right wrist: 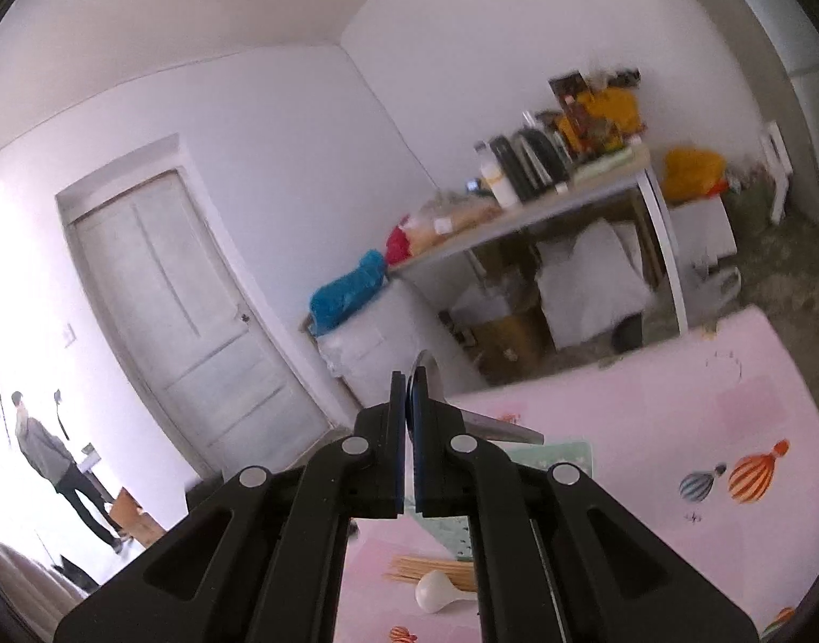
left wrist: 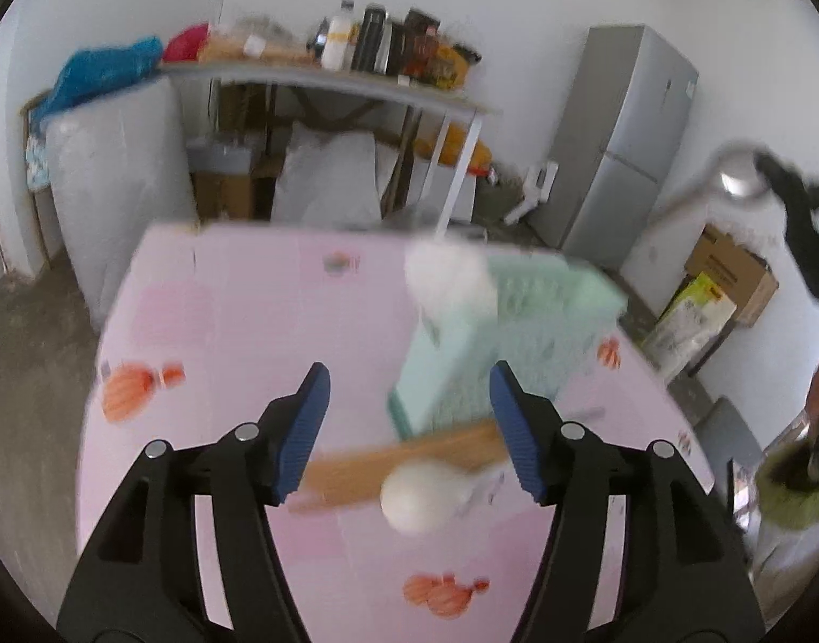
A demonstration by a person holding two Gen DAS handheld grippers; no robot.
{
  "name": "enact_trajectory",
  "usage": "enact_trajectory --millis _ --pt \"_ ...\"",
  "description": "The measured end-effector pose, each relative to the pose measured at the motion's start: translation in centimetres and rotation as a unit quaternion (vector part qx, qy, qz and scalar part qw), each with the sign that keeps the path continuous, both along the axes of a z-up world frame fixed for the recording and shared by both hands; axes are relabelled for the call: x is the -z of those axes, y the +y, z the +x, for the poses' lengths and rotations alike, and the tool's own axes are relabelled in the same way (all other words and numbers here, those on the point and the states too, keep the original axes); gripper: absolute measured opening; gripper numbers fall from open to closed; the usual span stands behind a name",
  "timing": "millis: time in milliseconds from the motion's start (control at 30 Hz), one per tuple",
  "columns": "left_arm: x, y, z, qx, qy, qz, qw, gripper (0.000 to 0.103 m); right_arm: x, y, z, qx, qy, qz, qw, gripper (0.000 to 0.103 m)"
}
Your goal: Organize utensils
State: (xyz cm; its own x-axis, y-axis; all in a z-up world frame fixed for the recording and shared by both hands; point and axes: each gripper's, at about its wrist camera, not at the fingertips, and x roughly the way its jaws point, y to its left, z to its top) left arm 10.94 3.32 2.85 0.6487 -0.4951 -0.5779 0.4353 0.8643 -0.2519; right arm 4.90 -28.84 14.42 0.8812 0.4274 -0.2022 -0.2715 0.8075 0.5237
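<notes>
My left gripper (left wrist: 409, 412) is open and empty above the pink table (left wrist: 238, 321). Under it lie a bundle of wooden chopsticks (left wrist: 409, 455) and a white spoon (left wrist: 417, 495). A mint green utensil basket (left wrist: 521, 332) stands behind them, with a white object (left wrist: 449, 278) at its far left. My right gripper (right wrist: 409, 412) is shut on a metal spoon (right wrist: 495, 423), held high above the table; it shows at the upper right in the left wrist view (left wrist: 738, 174). The chopsticks (right wrist: 430, 570), white spoon (right wrist: 436, 592) and basket (right wrist: 548, 455) show below in the right wrist view.
A cluttered shelf table (left wrist: 329, 80) with bottles and bags stands behind the pink table. A grey fridge (left wrist: 623, 134) is at the right, cardboard boxes (left wrist: 730, 273) beside it. A white door (right wrist: 184, 311) and a standing person (right wrist: 50, 450) are at the left.
</notes>
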Motion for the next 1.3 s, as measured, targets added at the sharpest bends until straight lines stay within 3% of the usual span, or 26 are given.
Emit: enact_trajectory --millis 167,433,500,567,667,800,967,1133,1200,1300 --pt "4.7 -1.4 -1.8 0.021 0.026 0.032 0.9989 0.06 2.2 0.0 2.0 0.001 0.045 0.015 0.999 0.002" --pt "7.6 -2.3 -1.7 0.031 0.047 0.038 0.9977 0.061 6.3 -1.6 6.9 0.005 0.119 0.059 0.991 0.003" --pt "8.0 -2.3 -1.6 0.031 0.049 0.042 0.9974 0.061 7.8 -2.6 7.5 0.045 0.151 0.05 0.986 0.007" --pt "8.0 -2.3 -1.3 0.033 0.049 0.042 0.9974 0.062 8.5 -3.2 7.1 0.075 0.155 0.036 0.984 0.011" --pt "8.2 -2.0 -0.8 0.032 0.048 0.039 0.9976 0.063 8.5 -3.6 5.6 0.117 0.144 0.011 0.983 0.03" --pt "8.5 -1.5 -0.4 0.027 0.057 0.037 0.9973 0.063 8.2 -3.6 3.0 0.142 0.12 -0.013 0.982 0.03" --pt "8.5 -0.9 -0.5 0.03 0.059 0.027 0.9975 0.063 10.6 0.3 0.6 0.1 0.145 -0.108 0.978 0.03" --pt "8.8 -0.1 -0.1 0.02 0.075 0.013 0.9969 0.061 14.4 5.6 0.0 0.011 0.18 -0.157 0.971 0.03" --pt "8.8 0.5 0.2 0.01 0.082 0.002 0.9966 0.058 15.3 8.4 0.6 -0.027 0.174 -0.194 0.965 0.03" --pt "8.6 1.4 0.5 -0.01 0.085 -0.002 0.9963 0.051 16.4 11.7 1.7 -0.074 0.151 -0.262 0.95 0.04"
